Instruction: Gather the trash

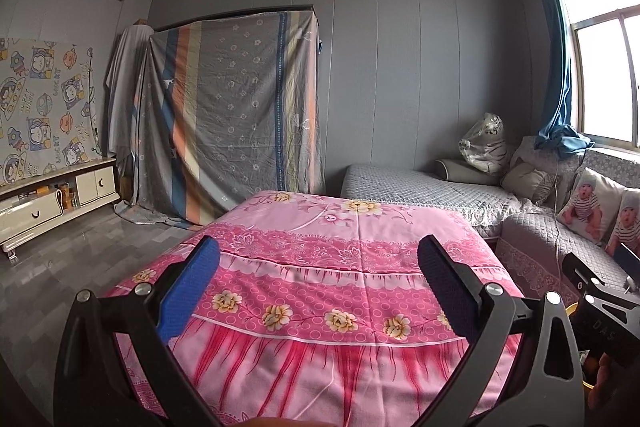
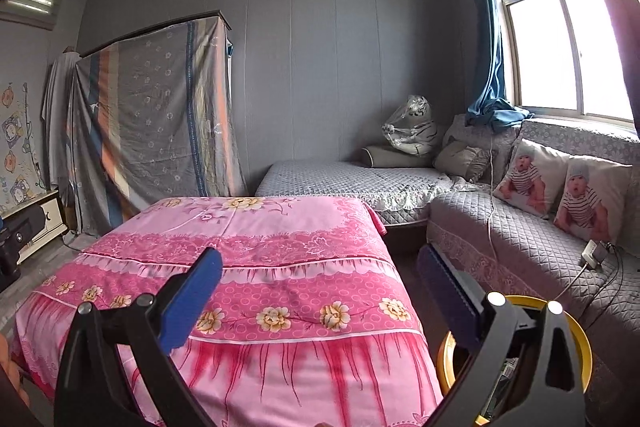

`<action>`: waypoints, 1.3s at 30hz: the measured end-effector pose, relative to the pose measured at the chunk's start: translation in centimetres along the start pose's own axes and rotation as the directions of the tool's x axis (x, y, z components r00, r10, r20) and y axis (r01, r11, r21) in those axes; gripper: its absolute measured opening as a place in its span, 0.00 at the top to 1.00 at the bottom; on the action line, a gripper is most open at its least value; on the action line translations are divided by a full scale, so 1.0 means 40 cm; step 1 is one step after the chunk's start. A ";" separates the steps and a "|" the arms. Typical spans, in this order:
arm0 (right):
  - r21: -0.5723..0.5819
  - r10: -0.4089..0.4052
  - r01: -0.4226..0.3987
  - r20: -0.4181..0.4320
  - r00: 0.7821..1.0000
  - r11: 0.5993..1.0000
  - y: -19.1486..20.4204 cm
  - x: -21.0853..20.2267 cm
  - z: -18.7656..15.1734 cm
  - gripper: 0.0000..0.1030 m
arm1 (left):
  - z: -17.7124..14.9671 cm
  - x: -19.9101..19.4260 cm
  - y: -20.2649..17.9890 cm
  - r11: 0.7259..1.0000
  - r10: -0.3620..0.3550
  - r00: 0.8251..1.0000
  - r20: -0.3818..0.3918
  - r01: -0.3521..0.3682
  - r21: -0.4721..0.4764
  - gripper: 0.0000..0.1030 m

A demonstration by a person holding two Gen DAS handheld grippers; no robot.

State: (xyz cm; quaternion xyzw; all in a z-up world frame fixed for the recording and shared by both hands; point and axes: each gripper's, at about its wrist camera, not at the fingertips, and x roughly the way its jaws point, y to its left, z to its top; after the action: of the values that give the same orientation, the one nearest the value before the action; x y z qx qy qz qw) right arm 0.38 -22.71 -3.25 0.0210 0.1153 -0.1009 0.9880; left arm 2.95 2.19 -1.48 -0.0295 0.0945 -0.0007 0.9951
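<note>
Both tongs were spread wide with nothing between them: the left tongs (image 1: 318, 283) and the right tongs (image 2: 320, 291), each black plastic arms with ribbed blue rubber pads (image 1: 188, 291), hung over the worktop draped in a pink floral cotton cloth (image 1: 340, 267), smooth with a printed lace-and-flower border and red streaky fringe pattern near the front. As for trash, I couldn't see any on that cloth; the only task thing showing was a round yellow-rimmed bin (image 2: 576, 351) low on the right, between the worktop and the sofa, mostly hidden behind the right tongs' arm. The grey quilted L-shaped sofa (image 2: 520, 239) ran along the right side under the bright window (image 2: 560, 47), with two baby-print cushions (image 2: 560, 191), a white cable trailing over it, and a plastic-wrapped plush tiger (image 2: 412, 131) in the corner. A striped grey-orange bedsheet (image 1: 232, 115) covered a tall cabinet at the back wall, a low white TV cabinet (image 1: 52, 207) sat left, floor was glossy grey tile.
</note>
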 end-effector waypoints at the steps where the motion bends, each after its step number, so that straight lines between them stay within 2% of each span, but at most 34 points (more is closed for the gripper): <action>1: 0.001 0.001 -0.001 -0.002 1.000 1.000 0.000 0.000 0.000 0.08 | 0.000 -0.001 0.001 1.000 0.000 1.000 0.001 0.000 0.001 0.08; 15: 0.008 -0.002 0.002 -0.025 1.000 1.000 -0.007 0.012 -0.005 0.08 | -0.005 0.008 -0.002 1.000 -0.012 0.999 -0.033 0.012 0.000 0.08; 39: 0.017 -0.002 0.003 -0.043 0.999 1.000 -0.012 0.025 -0.013 0.08 | -0.006 0.012 -0.012 1.000 -0.027 0.999 -0.037 0.027 0.006 0.08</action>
State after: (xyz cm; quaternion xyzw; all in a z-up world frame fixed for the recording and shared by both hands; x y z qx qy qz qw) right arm 1.12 -23.34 -3.99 0.0317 0.1357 -0.1028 0.9849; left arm 3.38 1.68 -1.76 -0.0274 0.1122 -0.0149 0.9932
